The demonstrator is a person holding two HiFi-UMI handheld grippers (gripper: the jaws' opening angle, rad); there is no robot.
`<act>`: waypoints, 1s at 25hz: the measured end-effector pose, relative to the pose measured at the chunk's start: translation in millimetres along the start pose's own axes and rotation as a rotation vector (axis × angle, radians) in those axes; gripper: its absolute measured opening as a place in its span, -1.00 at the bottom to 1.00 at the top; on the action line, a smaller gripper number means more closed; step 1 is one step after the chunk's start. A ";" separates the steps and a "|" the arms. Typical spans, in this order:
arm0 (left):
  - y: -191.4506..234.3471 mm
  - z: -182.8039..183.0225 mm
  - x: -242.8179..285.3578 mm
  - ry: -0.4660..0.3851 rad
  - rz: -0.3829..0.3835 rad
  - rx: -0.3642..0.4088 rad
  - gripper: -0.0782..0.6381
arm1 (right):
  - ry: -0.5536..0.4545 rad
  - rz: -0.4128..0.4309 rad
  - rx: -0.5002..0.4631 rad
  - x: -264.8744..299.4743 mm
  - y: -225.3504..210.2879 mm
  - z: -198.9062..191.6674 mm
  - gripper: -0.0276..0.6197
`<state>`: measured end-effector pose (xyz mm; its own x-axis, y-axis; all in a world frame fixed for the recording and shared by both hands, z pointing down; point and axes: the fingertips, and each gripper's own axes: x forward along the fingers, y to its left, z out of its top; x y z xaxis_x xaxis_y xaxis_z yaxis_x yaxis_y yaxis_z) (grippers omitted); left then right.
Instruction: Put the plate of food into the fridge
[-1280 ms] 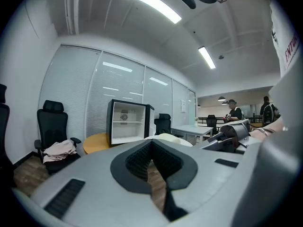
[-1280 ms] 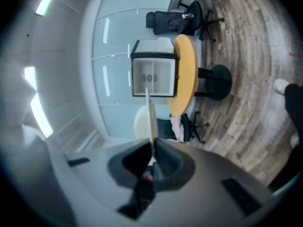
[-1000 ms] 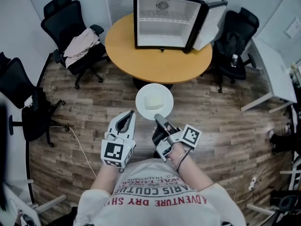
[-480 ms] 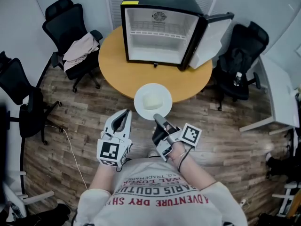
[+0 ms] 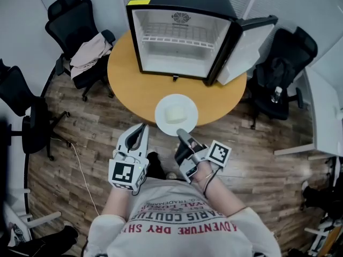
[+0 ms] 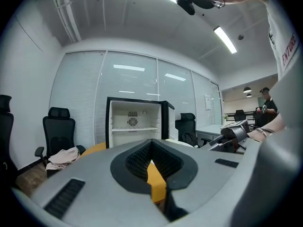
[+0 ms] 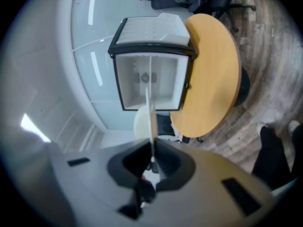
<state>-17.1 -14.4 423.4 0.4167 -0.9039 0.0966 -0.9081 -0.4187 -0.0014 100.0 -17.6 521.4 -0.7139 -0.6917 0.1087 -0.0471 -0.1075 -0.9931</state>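
A white plate (image 5: 176, 114) bearing a pale block of food (image 5: 174, 114) hangs level over the near edge of the round wooden table (image 5: 128, 84). My right gripper (image 5: 182, 134) is shut on the plate's near rim; in the right gripper view the plate (image 7: 151, 119) shows edge-on between the jaws. The black mini fridge (image 5: 174, 44) stands on the table with its door (image 5: 245, 46) swung open to the right, its white inside empty with one wire shelf. My left gripper (image 5: 140, 134) is shut on nothing, left of the plate. The left gripper view also shows the fridge (image 6: 134, 124).
A black office chair with a pinkish garment (image 5: 88, 51) stands left of the table, and another chair (image 5: 24, 114) is farther left. A black chair holding a bag (image 5: 278, 71) sits right of the fridge door. A white desk (image 5: 324, 116) is at the right edge.
The table and fridge have come nearer and larger in view. The plate, formerly over the floor, now hangs over the table's front edge. Both grippers keep their hold and spacing.
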 end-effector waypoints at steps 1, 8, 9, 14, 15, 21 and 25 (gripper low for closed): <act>5.4 1.7 8.5 -0.002 0.000 -0.001 -0.71 | -0.002 -0.002 0.004 6.6 -0.2 5.7 -0.80; 48.1 5.7 75.7 0.000 -0.039 -0.007 -0.71 | -0.038 0.000 0.003 61.6 11.3 48.6 -0.80; 55.6 7.0 86.8 -0.002 -0.048 -0.008 -0.71 | -0.046 -0.002 0.000 70.3 12.9 55.9 -0.80; 86.8 6.7 137.2 0.004 -0.109 -0.007 -0.71 | -0.113 0.004 0.009 113.4 20.0 90.2 -0.80; 91.1 6.5 145.9 0.005 -0.126 -0.002 -0.71 | -0.131 0.010 0.011 121.4 22.3 96.6 -0.80; 115.9 9.5 190.4 0.002 -0.191 0.007 -0.71 | -0.199 0.036 -0.004 165.1 34.3 128.6 -0.80; 125.9 7.1 217.0 0.019 -0.213 0.009 -0.71 | -0.210 0.025 0.001 188.3 37.8 144.3 -0.80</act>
<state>-40.7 -263.9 437.2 0.5982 -0.7932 0.1140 -0.7992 -0.6010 0.0120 64.6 -255.0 510.7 -0.5533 -0.8280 0.0907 -0.0305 -0.0886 -0.9956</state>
